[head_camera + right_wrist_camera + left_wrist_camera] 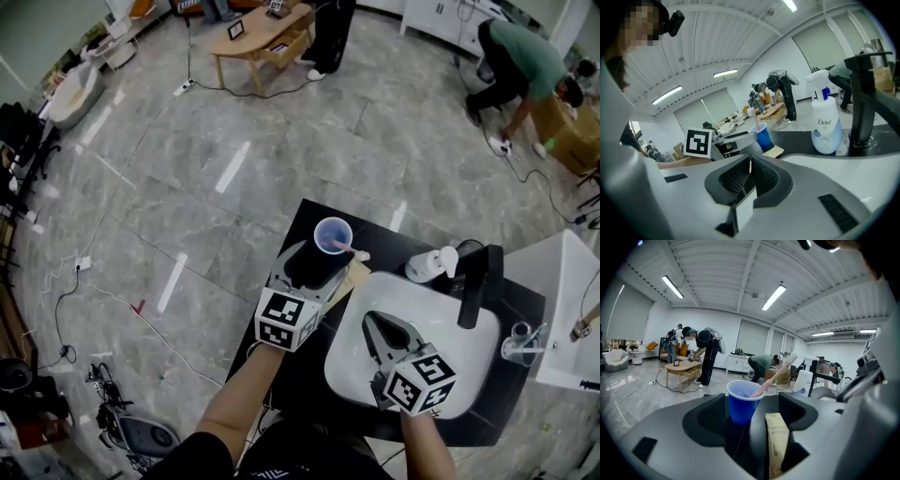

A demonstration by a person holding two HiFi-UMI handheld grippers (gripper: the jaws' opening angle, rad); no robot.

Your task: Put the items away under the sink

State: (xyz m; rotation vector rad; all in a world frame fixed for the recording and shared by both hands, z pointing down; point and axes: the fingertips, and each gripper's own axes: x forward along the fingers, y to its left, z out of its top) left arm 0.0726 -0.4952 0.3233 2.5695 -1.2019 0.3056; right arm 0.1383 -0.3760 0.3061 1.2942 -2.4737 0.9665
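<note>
A blue cup [332,232] with a pink toothbrush [345,247] in it stands at the far edge of the black counter [309,217]. My left gripper [317,259] is open just in front of it. In the left gripper view the cup [742,404] sits between the spread jaw tips, and the pads do not press on it. A tan toothbrush box [777,441] lies flat under the gap, by the right jaw. My right gripper [376,324] hovers over the white sink [469,367], its jaws [749,171] shut with nothing held.
A white Dove pump bottle [429,266] and a black faucet [472,286] stand behind the sink. A clear glass [518,345] sits at its right. A white cabinet [567,309] borders the counter's right side. People stand and bend over far off on the floor.
</note>
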